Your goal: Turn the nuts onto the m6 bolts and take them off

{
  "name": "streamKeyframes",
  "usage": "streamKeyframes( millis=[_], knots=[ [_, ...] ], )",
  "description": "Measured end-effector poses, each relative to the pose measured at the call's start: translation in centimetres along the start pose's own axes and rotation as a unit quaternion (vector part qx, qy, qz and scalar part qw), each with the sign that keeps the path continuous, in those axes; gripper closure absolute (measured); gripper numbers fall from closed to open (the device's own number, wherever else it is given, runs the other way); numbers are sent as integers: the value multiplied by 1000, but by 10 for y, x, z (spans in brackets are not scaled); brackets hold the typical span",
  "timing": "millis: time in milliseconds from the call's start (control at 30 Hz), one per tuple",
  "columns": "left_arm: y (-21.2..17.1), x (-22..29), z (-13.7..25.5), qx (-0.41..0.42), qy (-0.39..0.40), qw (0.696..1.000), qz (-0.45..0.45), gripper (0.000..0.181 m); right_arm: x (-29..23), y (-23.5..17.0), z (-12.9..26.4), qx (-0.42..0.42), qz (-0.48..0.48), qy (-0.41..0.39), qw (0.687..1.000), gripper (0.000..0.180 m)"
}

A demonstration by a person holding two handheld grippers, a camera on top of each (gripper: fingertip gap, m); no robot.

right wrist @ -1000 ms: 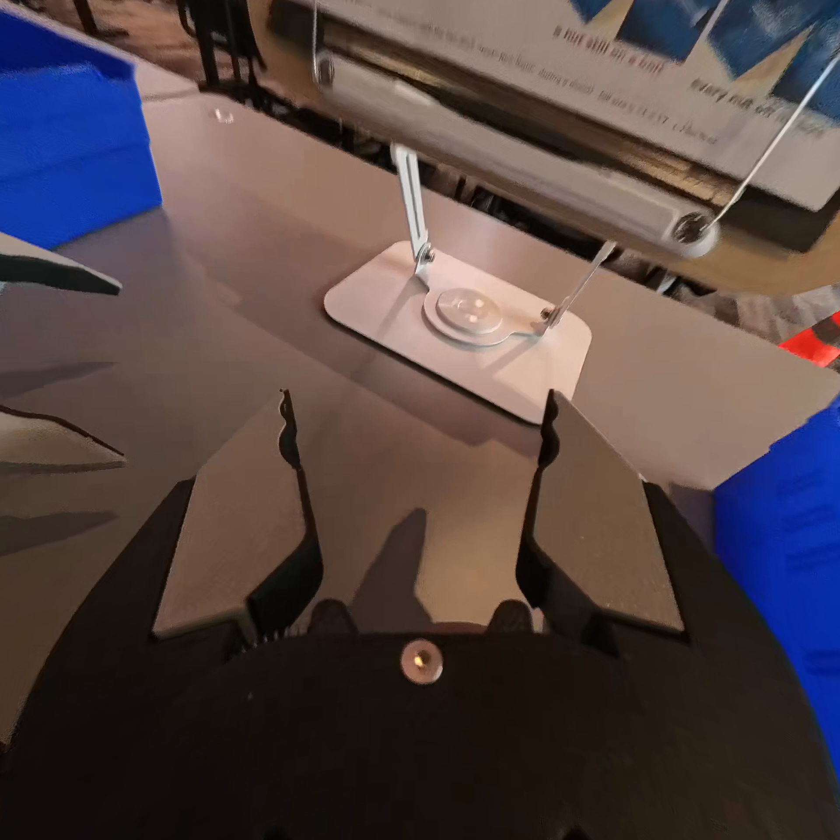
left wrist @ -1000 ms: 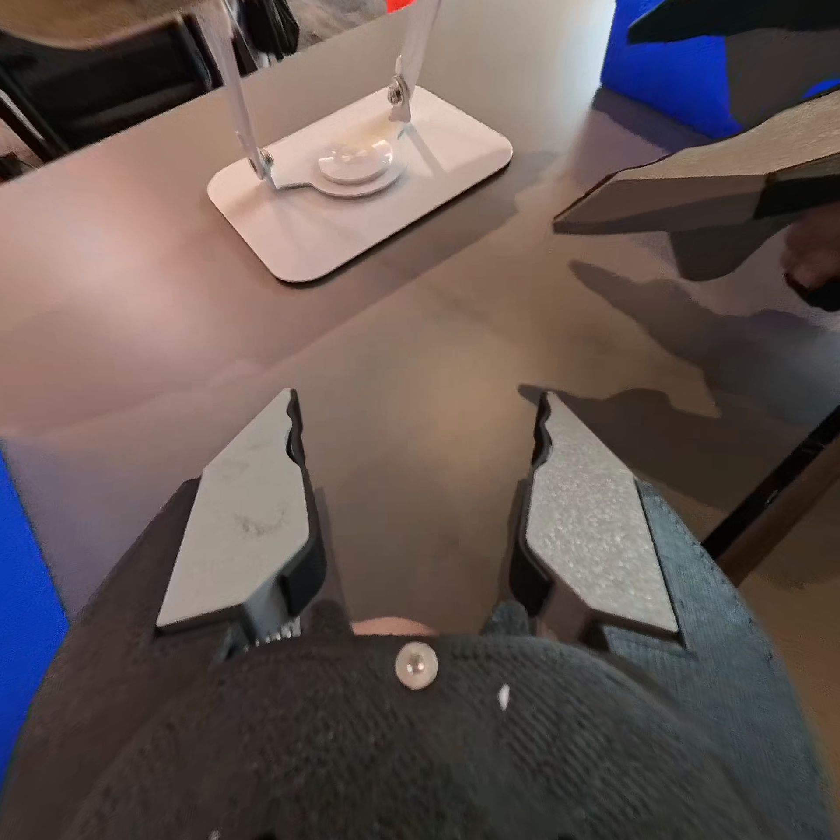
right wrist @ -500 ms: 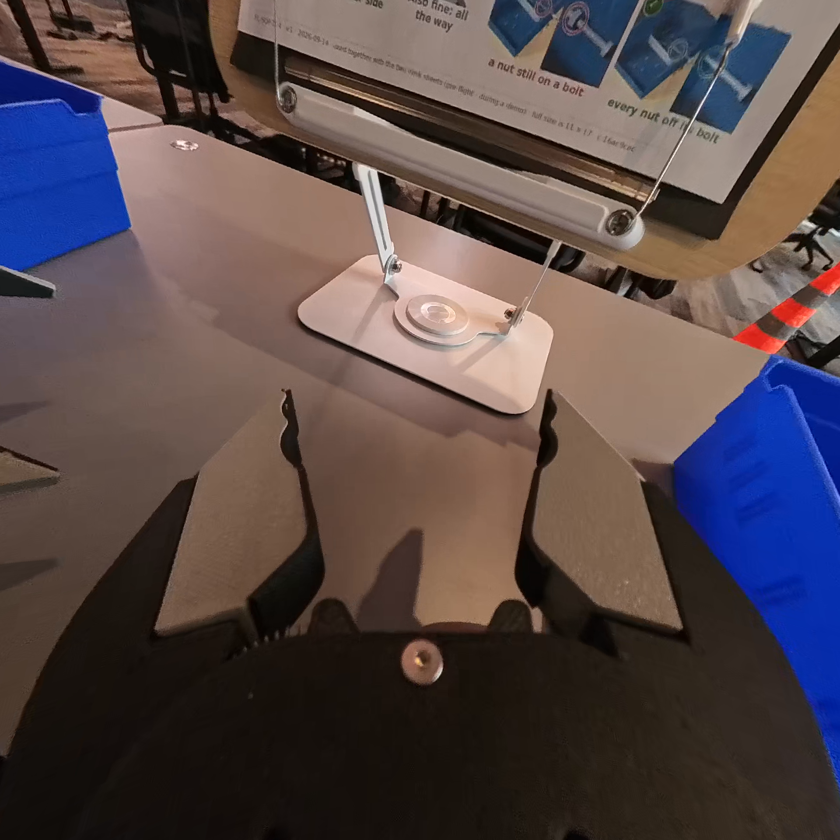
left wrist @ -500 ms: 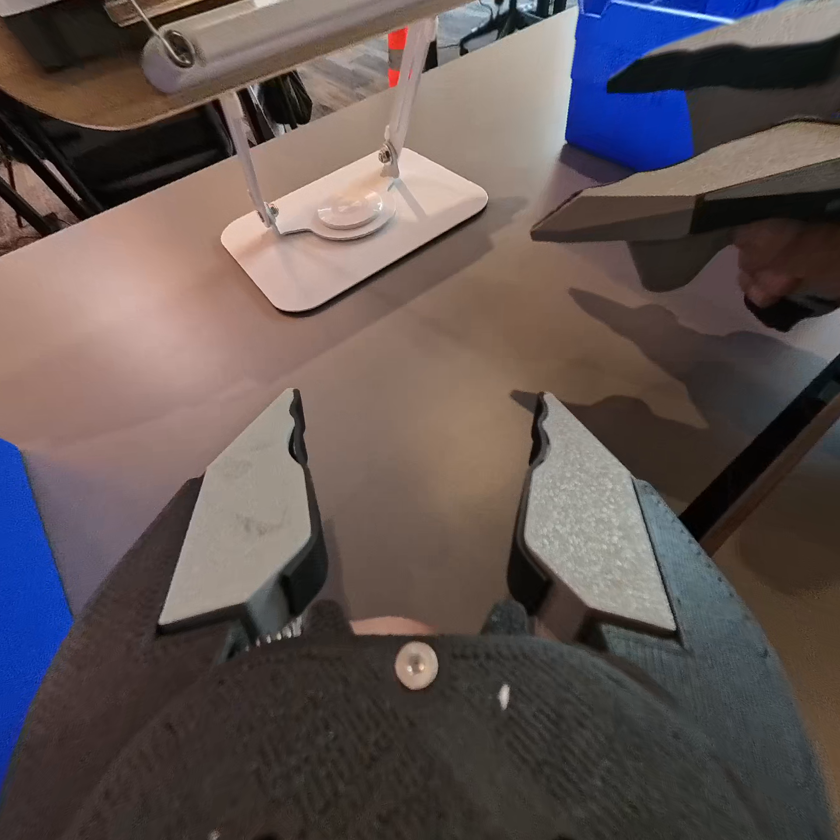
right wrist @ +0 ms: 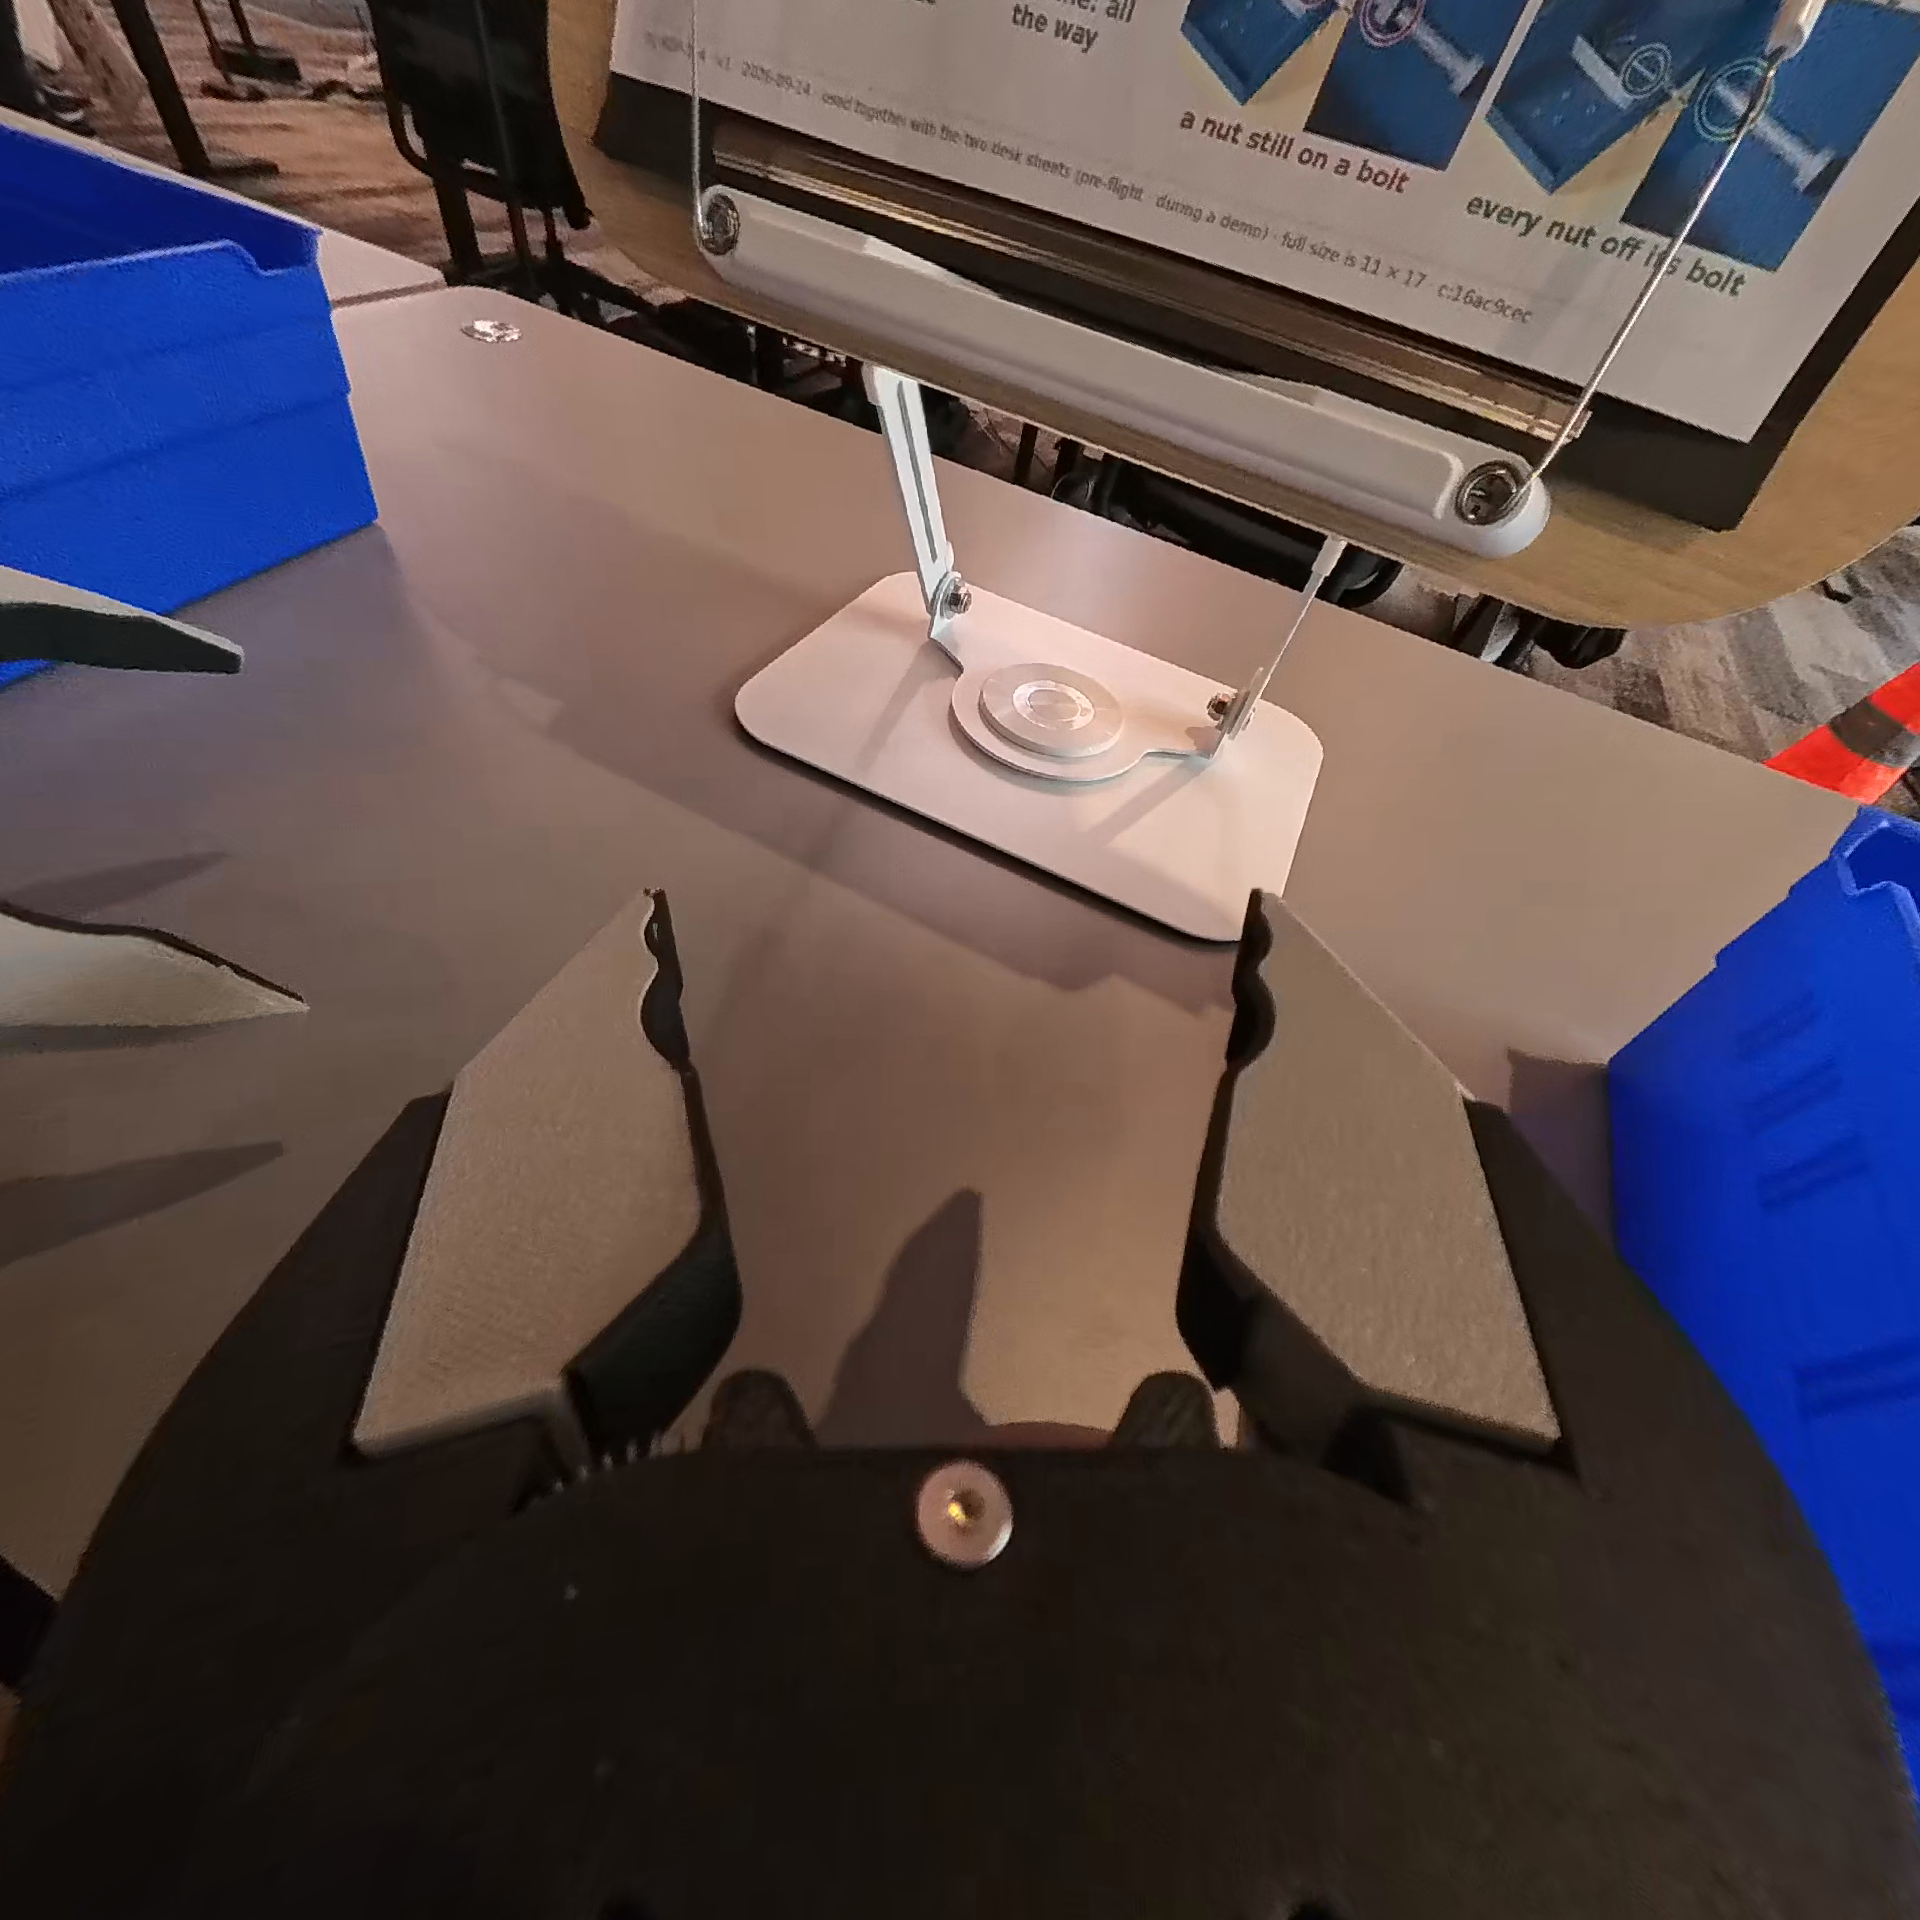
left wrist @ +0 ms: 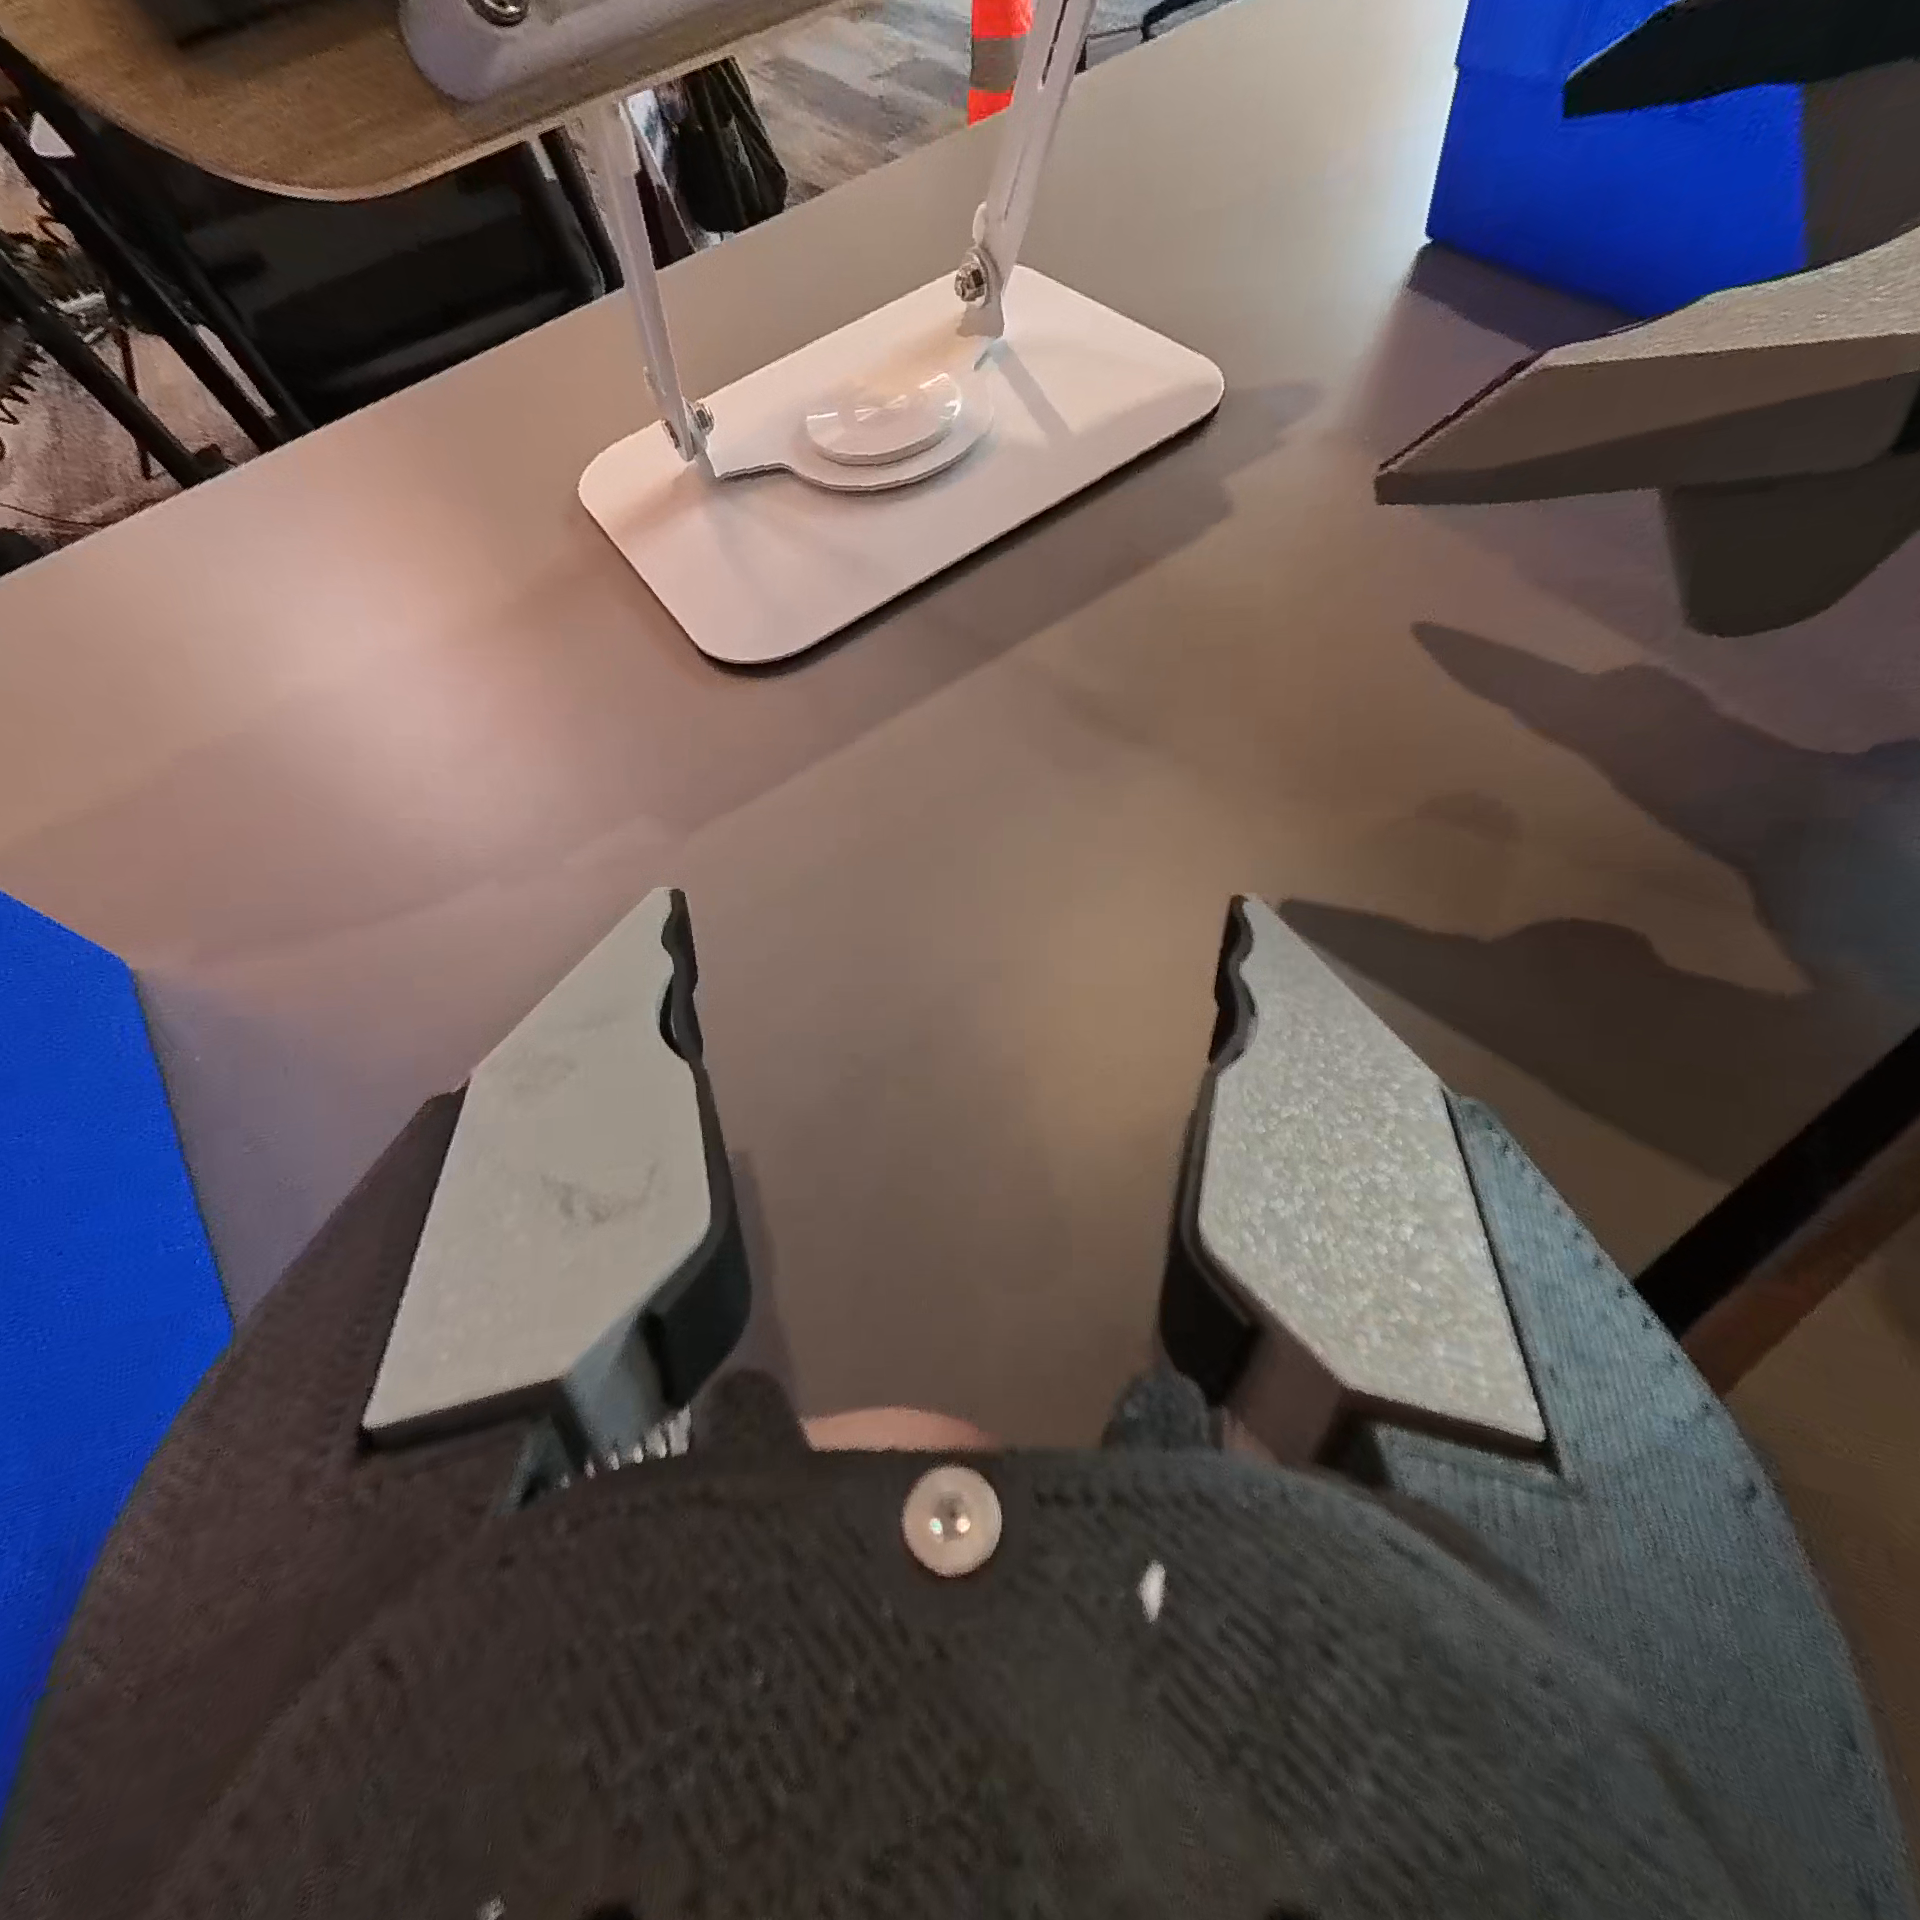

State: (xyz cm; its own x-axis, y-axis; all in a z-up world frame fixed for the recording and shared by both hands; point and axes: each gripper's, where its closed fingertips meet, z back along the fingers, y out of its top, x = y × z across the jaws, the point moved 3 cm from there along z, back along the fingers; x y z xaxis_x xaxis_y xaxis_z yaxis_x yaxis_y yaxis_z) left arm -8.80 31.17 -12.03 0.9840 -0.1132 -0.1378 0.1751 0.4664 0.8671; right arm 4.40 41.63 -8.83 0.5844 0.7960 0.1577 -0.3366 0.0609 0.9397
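Note:
No nuts or bolts show in either view. My left gripper (left wrist: 956, 914) is open and empty above the grey table (left wrist: 935, 810). My right gripper (right wrist: 951, 909) is open and empty above the same table (right wrist: 499, 748). The right gripper's fingers (left wrist: 1662, 405) reach in from the right of the left wrist view. The left gripper's fingers (right wrist: 135, 982) show at the left edge of the right wrist view. Both grippers point toward a white stand base (left wrist: 904, 457) at the table's far side; it also shows in the right wrist view (right wrist: 1039, 748).
A blue bin (left wrist: 1621, 156) stands at the far right of the left wrist view, another (left wrist: 83, 1195) at its left edge. In the right wrist view, blue bins sit far left (right wrist: 156, 395) and near right (right wrist: 1787, 1195). The stand holds a wooden board with a printed sheet (right wrist: 1247, 135).
Both views have tilted up and drawn closer to the stand, so more of the board and sheet shows. Both grippers stay open and empty.

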Motion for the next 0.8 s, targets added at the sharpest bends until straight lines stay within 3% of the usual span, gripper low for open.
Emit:
streamKeyframes(
  millis=[800],
  knots=[
    [1,-4,3,-5,1,1000,-1,82,2,-16,-9,-33,-5,8,999,75]
  ],
)
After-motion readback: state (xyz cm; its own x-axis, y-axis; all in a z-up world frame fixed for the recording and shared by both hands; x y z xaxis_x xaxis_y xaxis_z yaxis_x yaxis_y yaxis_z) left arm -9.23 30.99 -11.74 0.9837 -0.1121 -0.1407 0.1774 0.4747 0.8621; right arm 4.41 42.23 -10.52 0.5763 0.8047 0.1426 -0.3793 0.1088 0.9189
